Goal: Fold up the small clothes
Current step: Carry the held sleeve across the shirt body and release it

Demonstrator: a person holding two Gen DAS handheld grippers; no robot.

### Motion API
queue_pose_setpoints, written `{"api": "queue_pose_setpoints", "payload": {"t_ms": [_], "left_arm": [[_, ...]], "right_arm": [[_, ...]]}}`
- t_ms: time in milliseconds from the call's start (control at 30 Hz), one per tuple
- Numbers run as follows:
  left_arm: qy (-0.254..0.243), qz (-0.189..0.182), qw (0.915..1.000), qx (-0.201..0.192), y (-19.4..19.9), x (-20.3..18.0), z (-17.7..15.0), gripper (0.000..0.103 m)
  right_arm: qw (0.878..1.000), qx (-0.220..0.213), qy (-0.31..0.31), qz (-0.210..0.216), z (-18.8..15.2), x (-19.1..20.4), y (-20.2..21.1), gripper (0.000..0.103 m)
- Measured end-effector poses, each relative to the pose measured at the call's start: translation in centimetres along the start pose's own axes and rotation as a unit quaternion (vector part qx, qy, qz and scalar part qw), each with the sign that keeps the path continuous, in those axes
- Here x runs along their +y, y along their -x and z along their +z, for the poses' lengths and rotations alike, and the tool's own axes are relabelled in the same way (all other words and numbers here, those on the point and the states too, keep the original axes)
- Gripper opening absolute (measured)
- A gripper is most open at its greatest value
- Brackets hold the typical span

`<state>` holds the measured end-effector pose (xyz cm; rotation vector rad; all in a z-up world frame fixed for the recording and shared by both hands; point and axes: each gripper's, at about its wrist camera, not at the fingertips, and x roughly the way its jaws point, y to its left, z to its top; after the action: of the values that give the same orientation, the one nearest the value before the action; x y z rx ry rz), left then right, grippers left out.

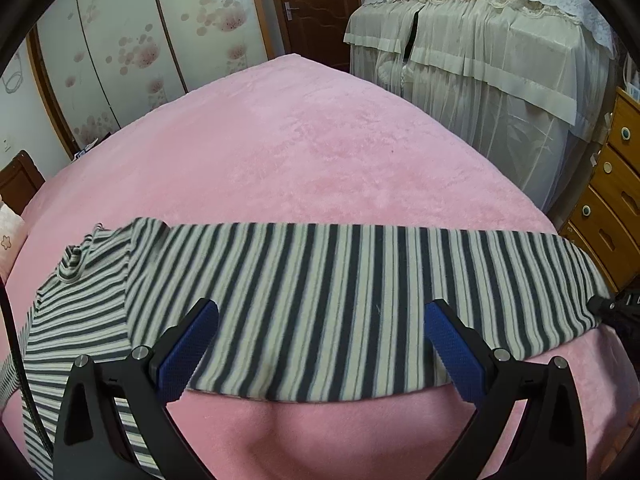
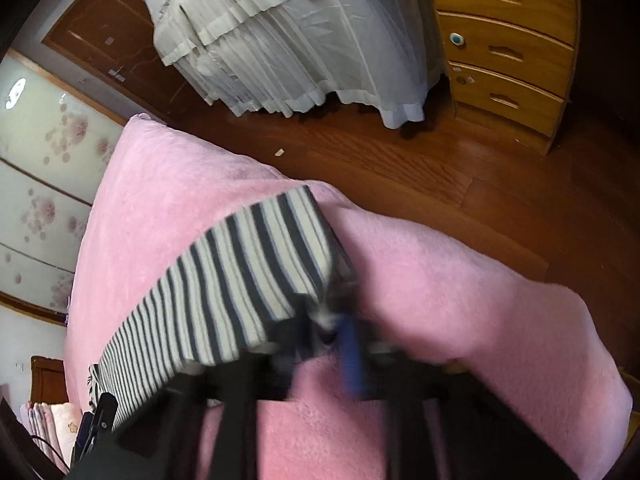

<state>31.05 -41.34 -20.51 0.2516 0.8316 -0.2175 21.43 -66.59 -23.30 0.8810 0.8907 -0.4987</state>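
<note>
The right gripper (image 2: 336, 332), a black two-finger claw with blue pads, is sitting clenched on the near corner of the grey-and-cream striped knit garment (image 2: 240, 280), its jaws having just been closing with a bunched bit of the hem between them, though blur is hiding how much cloth is actually caught. The left gripper (image 1: 320, 344) is hanging released, its blue pads (image 1: 188, 348) spread wide on either side of the striped panel and not pressing on it. The likely trouble is starting here: if the right pinch is taking only the top layer or the very edge, the fabric may be slipping out once it is lifted, and with the left claw gripping nothing, the folded panel could be dragging sideways and skewing. The garment is lying flat on the pink plush bed cover (image 1: 304, 152), its near hem just ahead of the left claw's fingers, its far edge running straight across, its collar (image 1: 72, 264) off to the left. Beyond the bed, a brown wooden floor (image 2: 460, 184) is waiting for anything sliding off that edge.
</note>
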Motion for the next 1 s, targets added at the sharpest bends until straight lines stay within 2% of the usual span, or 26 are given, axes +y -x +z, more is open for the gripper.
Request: {"api": "queue_pose_setpoints", "payload": {"t_ms": [67,233,333,467,600,767,900,1000], "left_arm": [[0.003,0.002,1.0000,-0.005,0.8,0.9,0.2,0.102],[0.027,0.019,0.9992,-0.024,3.7,5.7,1.0,0.102],[0.054,0.026,0.9977,-0.034,5.6,10.0,1.1,0.102],[0.080,0.059,0.9940,-0.047,8.1,16.9,0.1,0.102],[0.129,0.101,0.9856,-0.041,9.1,25.1,-2.5,0.102],[0.195,0.114,0.9742,0.001,7.9,34.0,-7.2,0.102],[0.234,0.123,0.9638,0.036,6.5,39.1,-11.1,0.102],[0.266,0.110,0.9561,0.054,5.8,42.3,-13.9,0.102]], "right_arm": [[0.999,-0.026,0.021,0.004,-0.2,1.1,1.6,0.006],[0.991,-0.081,0.093,0.051,-0.9,6.3,6.7,0.006],[0.979,-0.102,0.155,0.085,-2.2,11.5,9.3,0.006],[0.950,-0.115,0.264,0.122,-5.5,20.1,11.6,0.006],[0.915,-0.096,0.360,0.154,-10.9,28.8,10.9,0.006],[0.871,-0.030,0.455,0.181,-20.0,37.7,6.5,0.006],[0.843,0.033,0.501,0.194,-27.0,41.2,2.4,0.006],[0.820,0.077,0.534,0.189,-32.8,42.9,-0.6,0.006]]}}
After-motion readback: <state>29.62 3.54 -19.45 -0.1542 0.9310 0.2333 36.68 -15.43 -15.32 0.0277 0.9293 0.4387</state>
